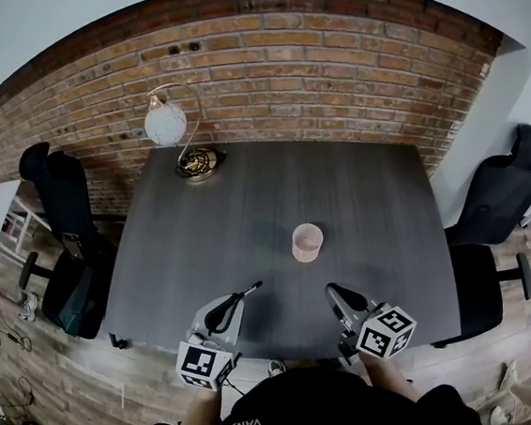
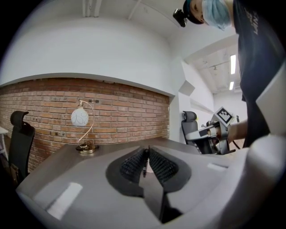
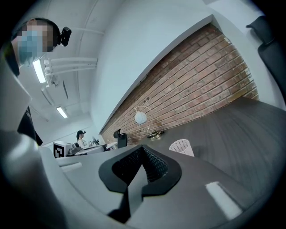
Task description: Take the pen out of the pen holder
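- The left gripper (image 1: 240, 297) is hovering over the near edge of the dark grey table (image 1: 246, 209). Its jaws are clamping a thin dark pen (image 1: 252, 287), whose tip is poking out past them toward the table's middle.
- In the left gripper view, the ribbed pads (image 2: 134, 163) are pressing on the pen from both sides, leaving only a narrow slit between them (the pen is standing roughly upright in that slit).
- The pink mesh pen holder (image 1: 306, 242) is standing upright near the middle of the table, apart from both grippers and a little ahead of them. The pen is sitting outside it, in the left gripper's grip.
- The right gripper (image 1: 332, 290) is hanging over the near edge to the right of the left one. Its jaws are resting together with nothing between them.
- In the right gripper view, the pen holder is showing just beyond the closed jaws and to their right, with the lamp further back.
- A lamp (image 1: 166, 123) with a white globe shade and a brass base is standing at the table's far left corner, close to the brick wall (image 1: 325, 59).
- A black office chair (image 1: 62, 209) is sitting left of the table, and another (image 1: 508, 181) is sitting right of it.
- The person's forearms are reaching in from the bottom edge, each behind a marker cube (image 1: 204, 364).
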Motion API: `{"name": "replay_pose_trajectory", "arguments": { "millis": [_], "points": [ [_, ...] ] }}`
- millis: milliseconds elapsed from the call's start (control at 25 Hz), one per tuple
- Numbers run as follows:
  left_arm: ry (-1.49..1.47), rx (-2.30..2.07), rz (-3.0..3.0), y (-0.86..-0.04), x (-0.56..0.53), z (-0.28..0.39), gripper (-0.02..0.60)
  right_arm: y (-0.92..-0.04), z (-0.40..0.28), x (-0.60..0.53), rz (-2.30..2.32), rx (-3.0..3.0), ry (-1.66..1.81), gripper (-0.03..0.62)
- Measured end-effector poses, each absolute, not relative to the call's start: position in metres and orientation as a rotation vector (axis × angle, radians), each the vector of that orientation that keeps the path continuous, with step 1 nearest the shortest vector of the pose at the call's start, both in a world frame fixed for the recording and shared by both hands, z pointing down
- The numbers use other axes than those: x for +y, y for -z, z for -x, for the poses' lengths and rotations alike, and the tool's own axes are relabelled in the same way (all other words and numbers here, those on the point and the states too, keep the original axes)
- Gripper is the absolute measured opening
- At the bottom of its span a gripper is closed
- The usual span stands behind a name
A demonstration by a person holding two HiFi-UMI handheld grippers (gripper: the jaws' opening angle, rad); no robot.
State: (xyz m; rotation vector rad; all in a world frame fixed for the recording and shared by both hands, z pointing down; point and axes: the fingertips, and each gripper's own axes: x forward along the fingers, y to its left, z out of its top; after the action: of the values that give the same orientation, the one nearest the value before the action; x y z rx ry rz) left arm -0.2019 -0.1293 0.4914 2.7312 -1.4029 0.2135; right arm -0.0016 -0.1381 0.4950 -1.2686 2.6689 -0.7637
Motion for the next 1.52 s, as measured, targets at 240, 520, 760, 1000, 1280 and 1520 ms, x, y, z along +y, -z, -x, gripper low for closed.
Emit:
{"name": "replay_pose_trajectory", "arguments": {
  "millis": [240,520,760,1000,1280,1520],
  "points": [
    [-0.220,-1.393,-2.719,-0.499,-0.122,0.211,0.083,-0.503,0.013,-0.135,1.282,2.662,0.788,0.000],
    [-0.235,-1.394,-2.684,-0.502,-0.116,0.220,0.083,-0.514,0.023,-0.134,1.302,2.674,0.810,0.000],
    [-0.239,-1.411,-2.679,-0.509,-0.111,0.227,0.083,-0.522,0.028,-0.131,1.343,2.689,0.821,0.000],
    [-0.244,-1.407,-2.676,-0.514,-0.109,0.227,0.083,-0.528,0.031,-0.131,1.365,2.707,0.832,0.000],
    [-0.245,-1.411,-2.662,-0.518,-0.105,0.227,0.083,-0.534,0.029,-0.129,1.389,2.721,0.849,0.000],
    [-0.253,-1.411,-2.646,-0.521,-0.106,0.226,0.083,-0.534,0.029,-0.131,1.389,2.722,0.859,0.000]
  ]
}}
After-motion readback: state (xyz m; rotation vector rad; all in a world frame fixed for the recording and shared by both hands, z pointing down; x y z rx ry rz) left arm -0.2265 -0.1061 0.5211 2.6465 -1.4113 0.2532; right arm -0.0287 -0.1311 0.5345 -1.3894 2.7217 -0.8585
